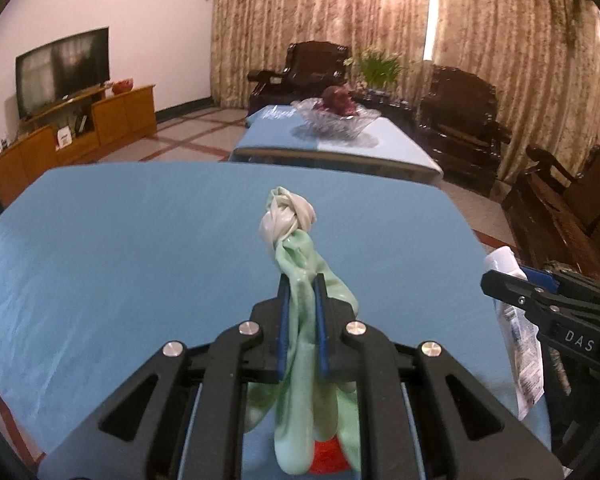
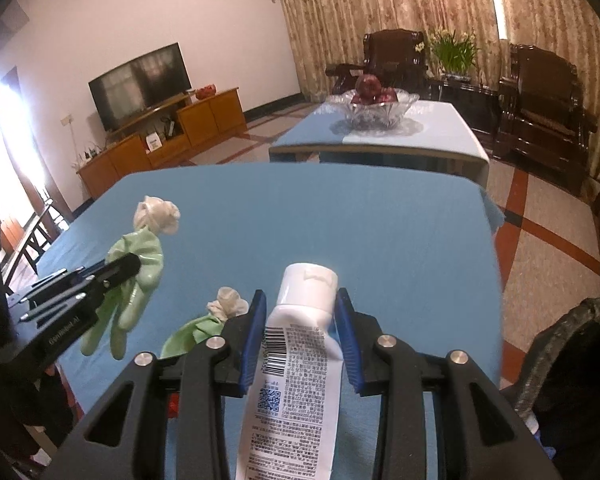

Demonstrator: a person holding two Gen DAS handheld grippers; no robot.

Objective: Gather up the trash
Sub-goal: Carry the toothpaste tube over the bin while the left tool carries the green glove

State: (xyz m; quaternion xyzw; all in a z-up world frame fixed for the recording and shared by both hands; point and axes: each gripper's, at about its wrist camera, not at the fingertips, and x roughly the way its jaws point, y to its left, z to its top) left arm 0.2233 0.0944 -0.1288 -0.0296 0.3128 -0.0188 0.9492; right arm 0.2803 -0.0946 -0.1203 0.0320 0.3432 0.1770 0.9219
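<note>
Going left to right: the left gripper [image 1: 302, 280] has its blue pads clamped tight on a crumpled pale green rubber glove with a whitish knotted cuff [image 1: 296, 248]. From the right wrist view the glove hangs clear of the blue tablecloth-covered table [image 2: 340, 216], fingers dangling. Just right of it in that view, a second green-and-white glove [image 2: 208, 326] lies on the cloth, half tucked behind the right gripper's left finger, so that one looks uncollected.

The right gripper [image 2: 300, 304] is closed around a white squeeze tube with a flip cap and black printed label [image 2: 296, 344], cap pointing forward past the fingertips. It looks lifted too, though I can't see the tube's bottom end to be sure.

So I'd say we're mid-task: two pieces of trash are picked up, neither is dropped anywhere yet, and at least that one glove is left on the table.

Stuff I can't make out: a dark rounded rim [image 2: 560, 344] at the far right edge might be a bin, but it's cut off. There's also something red [image 1: 328, 456] under the glove in the left view, mostly hidden, no idea what it is.
</note>
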